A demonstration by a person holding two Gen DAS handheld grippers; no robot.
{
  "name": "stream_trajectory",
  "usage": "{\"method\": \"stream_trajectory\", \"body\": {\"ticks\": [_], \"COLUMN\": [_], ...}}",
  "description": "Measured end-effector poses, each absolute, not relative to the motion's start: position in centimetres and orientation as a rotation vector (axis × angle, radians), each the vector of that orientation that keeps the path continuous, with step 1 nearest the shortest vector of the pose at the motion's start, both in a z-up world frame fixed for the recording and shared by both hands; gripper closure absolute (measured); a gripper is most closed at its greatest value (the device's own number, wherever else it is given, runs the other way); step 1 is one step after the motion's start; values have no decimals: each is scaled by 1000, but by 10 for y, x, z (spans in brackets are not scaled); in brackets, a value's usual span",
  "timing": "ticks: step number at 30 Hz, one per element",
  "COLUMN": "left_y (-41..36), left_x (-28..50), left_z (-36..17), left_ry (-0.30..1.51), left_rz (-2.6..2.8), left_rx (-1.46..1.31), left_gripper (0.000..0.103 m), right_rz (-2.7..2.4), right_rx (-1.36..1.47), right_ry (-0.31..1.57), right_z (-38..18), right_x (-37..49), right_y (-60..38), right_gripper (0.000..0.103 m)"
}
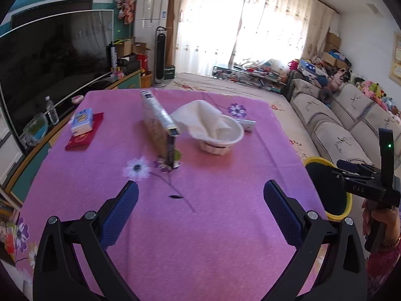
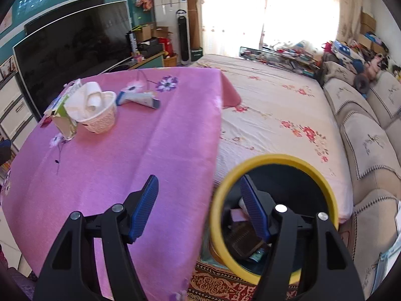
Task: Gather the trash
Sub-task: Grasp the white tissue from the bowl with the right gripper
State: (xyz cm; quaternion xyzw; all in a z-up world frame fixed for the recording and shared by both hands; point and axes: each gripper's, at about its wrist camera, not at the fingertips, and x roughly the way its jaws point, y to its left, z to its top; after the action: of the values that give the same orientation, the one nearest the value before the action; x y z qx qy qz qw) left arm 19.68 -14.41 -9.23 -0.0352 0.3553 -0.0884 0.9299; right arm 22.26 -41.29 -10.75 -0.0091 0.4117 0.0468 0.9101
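A pink-clothed table [image 1: 200, 213] carries an upright carton box [image 1: 160, 125], a white plastic bowl [image 1: 221, 138] stuffed with crumpled tissue [image 1: 203, 118], and a squeezed tube [image 2: 140, 97] behind it. My left gripper [image 1: 200, 200] is open and empty above the near part of the table. My right gripper [image 2: 198, 200] is open and empty, straddling the table's right edge and the yellow-rimmed black bin [image 2: 273, 213], which holds some trash. The bin also shows in the left wrist view [image 1: 325, 188]. The box [image 2: 62, 115] and bowl [image 2: 100, 118] also show in the right wrist view.
A tissue pack [image 1: 81, 121] lies on a red packet [image 1: 84, 133] at the table's left. A TV [image 1: 50, 57] and low cabinet with a water bottle [image 1: 52, 110] stand left. A floral-sheeted bed [image 2: 275, 110] and sofa [image 2: 371, 145] lie right.
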Motion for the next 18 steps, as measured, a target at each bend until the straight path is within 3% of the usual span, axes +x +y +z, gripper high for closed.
{"method": "stream_trajectory", "body": {"ticks": [5,11,18], "left_y": [-86,-68,-48], "left_x": [192,191,188], "left_z": [-104,-102,-108], "left_ry": [736,713,723], "left_rz": [-118,-94,-88], "left_rx": [-122,-124,-141], "left_gripper": [5,5,5], "right_rz": [254,357,353], "right_rx": [-82,-86,-93], "right_ry": [834,861,902], "right_z": [-90,-88,-99], "right_x": [268,326,369], "right_y": [-331,-261,-226], "right_gripper": [39,39,46]}}
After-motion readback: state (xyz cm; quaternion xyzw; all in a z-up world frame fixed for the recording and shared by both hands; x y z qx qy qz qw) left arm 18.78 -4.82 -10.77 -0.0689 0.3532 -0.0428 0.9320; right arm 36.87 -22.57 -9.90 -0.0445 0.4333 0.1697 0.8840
